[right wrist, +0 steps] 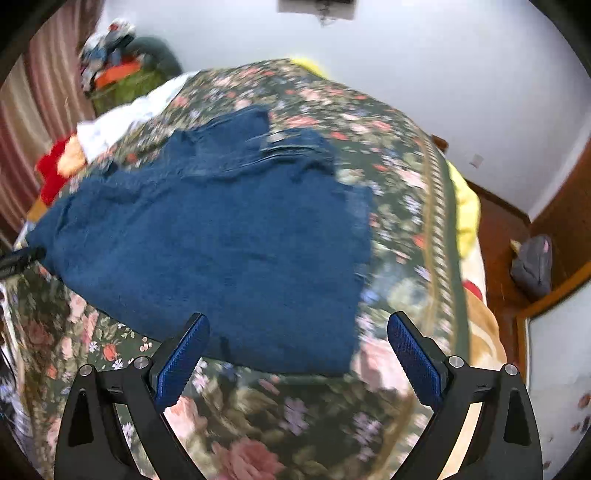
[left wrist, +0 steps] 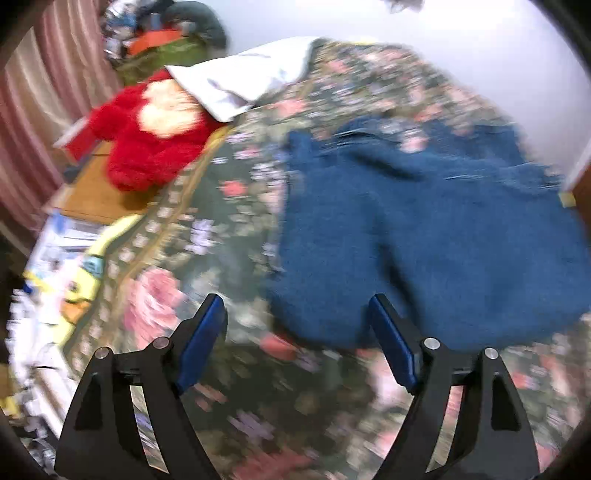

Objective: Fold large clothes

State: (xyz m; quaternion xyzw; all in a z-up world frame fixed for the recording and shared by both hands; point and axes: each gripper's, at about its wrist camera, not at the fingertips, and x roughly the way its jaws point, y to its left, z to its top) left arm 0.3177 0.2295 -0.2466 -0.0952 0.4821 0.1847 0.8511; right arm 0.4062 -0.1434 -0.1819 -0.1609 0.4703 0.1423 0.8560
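Note:
A dark blue denim garment lies folded and flat on a bed covered by a dark floral bedspread. My left gripper hovers open over the garment's near left corner, with nothing between its blue pads. In the right wrist view the same denim garment spreads across the bed, its waistband at the far side. My right gripper stands open above the garment's near edge, its pads apart and clear of the cloth. Both views are blurred.
A red plush toy and a white pillow lie at the bed's far left. A yellow blanket hangs off the right edge. A grey bag sits on the wooden floor. Pink curtains and a pile of clutter stand beyond.

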